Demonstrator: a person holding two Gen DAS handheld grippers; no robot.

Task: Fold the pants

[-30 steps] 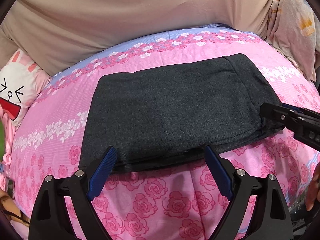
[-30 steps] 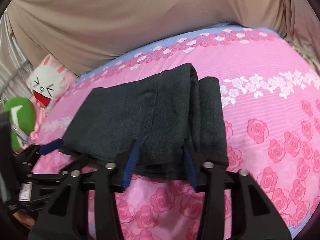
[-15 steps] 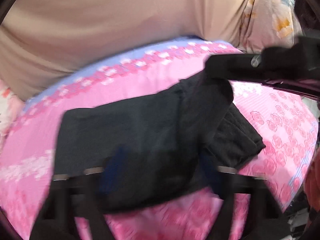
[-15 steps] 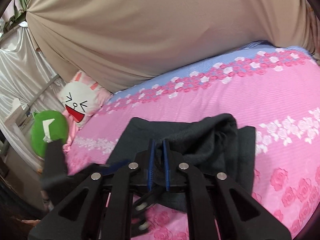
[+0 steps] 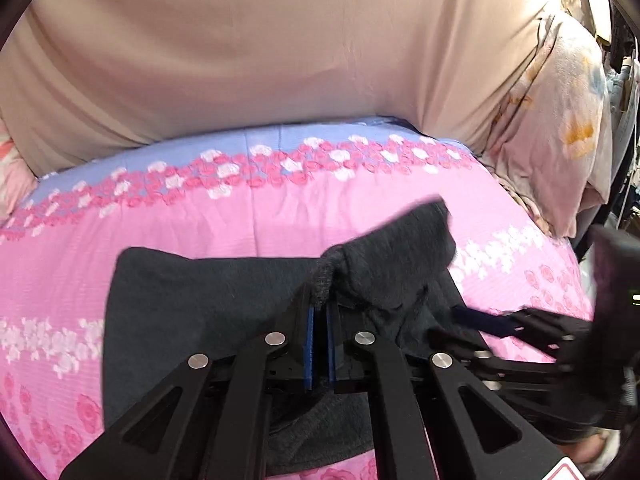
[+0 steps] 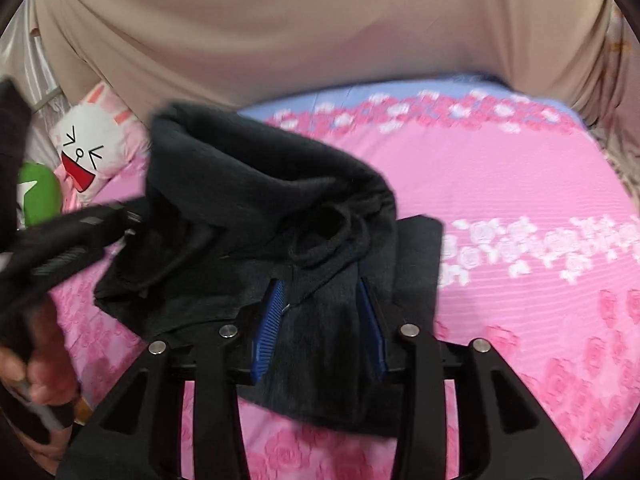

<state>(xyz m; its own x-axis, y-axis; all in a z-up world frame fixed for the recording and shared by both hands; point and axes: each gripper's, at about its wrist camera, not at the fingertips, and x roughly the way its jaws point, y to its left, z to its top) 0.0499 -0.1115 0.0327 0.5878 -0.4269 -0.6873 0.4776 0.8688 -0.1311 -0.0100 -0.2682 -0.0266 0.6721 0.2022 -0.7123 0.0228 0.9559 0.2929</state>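
Observation:
Dark grey pants (image 5: 192, 312) lie on a pink rose-print bed cover (image 5: 160, 220). My left gripper (image 5: 320, 304) is shut on a bunched fold of the pants, and the cloth rises from its tips toward the right. In the right wrist view the left gripper (image 6: 132, 216) is a blurred shape holding that raised fold of the pants (image 6: 248, 176). My right gripper (image 6: 320, 282) has its jaws opening; a strip of the pants with a drawstring loop lies loosely between its blue pads (image 6: 270, 320). In the left wrist view the right gripper (image 5: 480, 320) sits at the pants' right edge.
A beige sheet (image 5: 280, 52) hangs behind the bed. A white rabbit cushion (image 6: 92, 148) and a green object (image 6: 38, 196) sit at the left. A floral blanket (image 5: 560, 120) hangs at the right. A person's hand (image 6: 40, 360) grips the left tool's handle.
The left gripper closed on the pants' near edge and rose with a fold. The right gripper closed on the pants, moved, and now stands wider. The flat pants are now bunched.

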